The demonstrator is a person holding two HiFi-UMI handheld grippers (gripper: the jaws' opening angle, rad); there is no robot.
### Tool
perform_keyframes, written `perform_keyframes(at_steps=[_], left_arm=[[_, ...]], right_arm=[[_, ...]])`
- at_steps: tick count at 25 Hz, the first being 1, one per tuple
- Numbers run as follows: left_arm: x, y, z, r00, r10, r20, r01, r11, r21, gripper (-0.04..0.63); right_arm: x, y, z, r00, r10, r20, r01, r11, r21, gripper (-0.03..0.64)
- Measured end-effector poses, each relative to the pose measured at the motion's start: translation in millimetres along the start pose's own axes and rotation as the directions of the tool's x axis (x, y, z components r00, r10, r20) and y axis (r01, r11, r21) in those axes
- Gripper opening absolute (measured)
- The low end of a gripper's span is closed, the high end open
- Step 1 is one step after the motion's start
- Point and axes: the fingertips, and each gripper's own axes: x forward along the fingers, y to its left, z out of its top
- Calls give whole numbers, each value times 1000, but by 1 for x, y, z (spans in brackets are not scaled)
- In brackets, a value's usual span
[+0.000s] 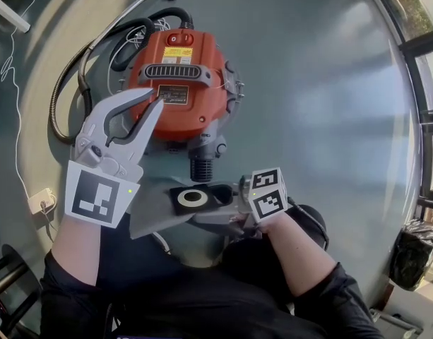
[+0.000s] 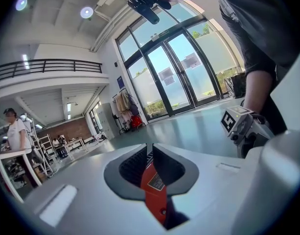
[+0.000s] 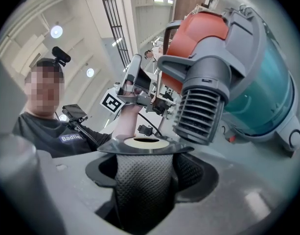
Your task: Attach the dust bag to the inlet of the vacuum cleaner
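- I see a white socket box (image 1: 41,200) on the grey floor (image 1: 322,83) at left, with a thin white cable (image 1: 18,129) running far.
- A black bin bag (image 1: 412,251) stands at right.
- Far off are glass doors (image 2: 181,72) and a person in white (image 2: 14,131).

Both grippers are pale grey plastic with curved jaws. The left gripper (image 1: 157,98), at the frame's left, shows a white face with a black square marker and a small green light, and the right gripper (image 1: 227,202) a cube of such markers. Short dark grey sleeves (image 1: 66,288) — and a black camera (image 3: 60,56) on the head.
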Motion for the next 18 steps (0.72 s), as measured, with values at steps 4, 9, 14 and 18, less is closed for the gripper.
perform_keyframes(at_steps=[4,9,14,18], left_arm=[[12,8,-4,1000,-10,-4,11,999,50,82],[30,14,-9,1000,-29,6,29,996,86,134],[52,23,-18,996,-93,15,91,991,101,170],[64,24,-27,986,-165,28,162,982,94,183]], right_arm=[[-5,-8,0,999,-26,22,26,1000,15,288],[-10,-13,-2,998,-55,33,55,998,7,288],[-14,-18,-1,997,-68,42,67,998,13,288],[-14,-18,-3,997,-69,41,69,998,12,288]])
